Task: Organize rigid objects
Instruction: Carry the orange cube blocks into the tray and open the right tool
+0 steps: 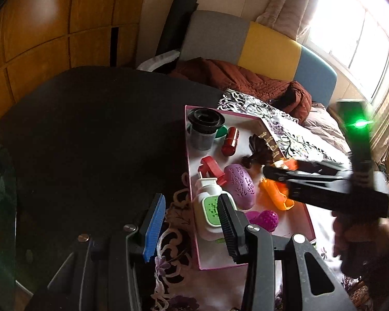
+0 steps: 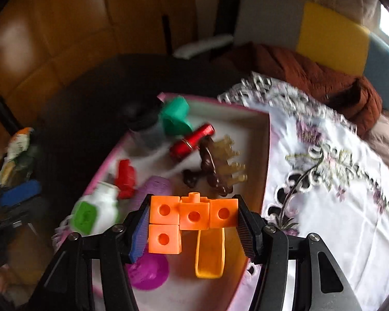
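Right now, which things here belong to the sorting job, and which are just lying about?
Part of the job:
- orange block piece, clamped in the right gripper
- pink-edged box
- inside it: red tube, purple case, white bottle, black cup
- left gripper, open over the box

Lying about:
- lace tablecloth
- brown blanket
- black table

Window (image 1: 360, 26) glare top right; right wrist view motion-blurred; fisheye edges dark, curved
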Motion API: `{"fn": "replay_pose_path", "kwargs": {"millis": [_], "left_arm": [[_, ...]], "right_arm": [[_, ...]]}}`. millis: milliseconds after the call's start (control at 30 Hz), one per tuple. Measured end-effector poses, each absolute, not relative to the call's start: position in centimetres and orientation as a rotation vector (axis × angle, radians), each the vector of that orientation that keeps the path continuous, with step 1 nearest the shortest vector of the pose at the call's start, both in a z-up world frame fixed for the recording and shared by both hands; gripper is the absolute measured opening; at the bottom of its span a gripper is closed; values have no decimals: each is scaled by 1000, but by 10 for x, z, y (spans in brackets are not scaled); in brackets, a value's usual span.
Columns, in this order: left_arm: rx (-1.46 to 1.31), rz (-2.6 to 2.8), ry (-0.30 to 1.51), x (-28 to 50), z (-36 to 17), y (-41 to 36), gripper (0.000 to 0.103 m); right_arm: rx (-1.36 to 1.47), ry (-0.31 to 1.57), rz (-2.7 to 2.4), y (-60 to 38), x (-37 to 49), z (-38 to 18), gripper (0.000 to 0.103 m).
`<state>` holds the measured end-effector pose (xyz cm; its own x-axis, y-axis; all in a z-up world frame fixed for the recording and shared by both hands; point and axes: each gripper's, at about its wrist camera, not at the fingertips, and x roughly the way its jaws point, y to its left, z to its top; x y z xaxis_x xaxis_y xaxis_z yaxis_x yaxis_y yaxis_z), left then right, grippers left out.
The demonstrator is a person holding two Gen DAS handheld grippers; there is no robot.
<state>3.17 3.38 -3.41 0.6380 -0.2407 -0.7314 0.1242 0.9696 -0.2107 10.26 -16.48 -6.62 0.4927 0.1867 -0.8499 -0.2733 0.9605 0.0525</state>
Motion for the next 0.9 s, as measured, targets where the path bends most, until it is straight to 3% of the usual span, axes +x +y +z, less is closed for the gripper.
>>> {"fn": "replay_pose_path", "kwargs": {"millis": [167, 400, 533, 900], "left_arm": [[-123, -194, 832, 29, -30, 35, 44], [-115, -181, 825, 27, -28, 35, 46], [-111, -175, 826, 26, -26, 34, 48], [-63, -89, 786, 14, -13, 28, 48]], "right_arm": [[-88, 1069, 214, -166, 113, -95, 60], [-93, 1061, 214, -166, 107, -92, 60], [-76, 1043, 211, -169, 101, -86, 70], [-3, 960, 164, -181, 78, -59, 83]]}}
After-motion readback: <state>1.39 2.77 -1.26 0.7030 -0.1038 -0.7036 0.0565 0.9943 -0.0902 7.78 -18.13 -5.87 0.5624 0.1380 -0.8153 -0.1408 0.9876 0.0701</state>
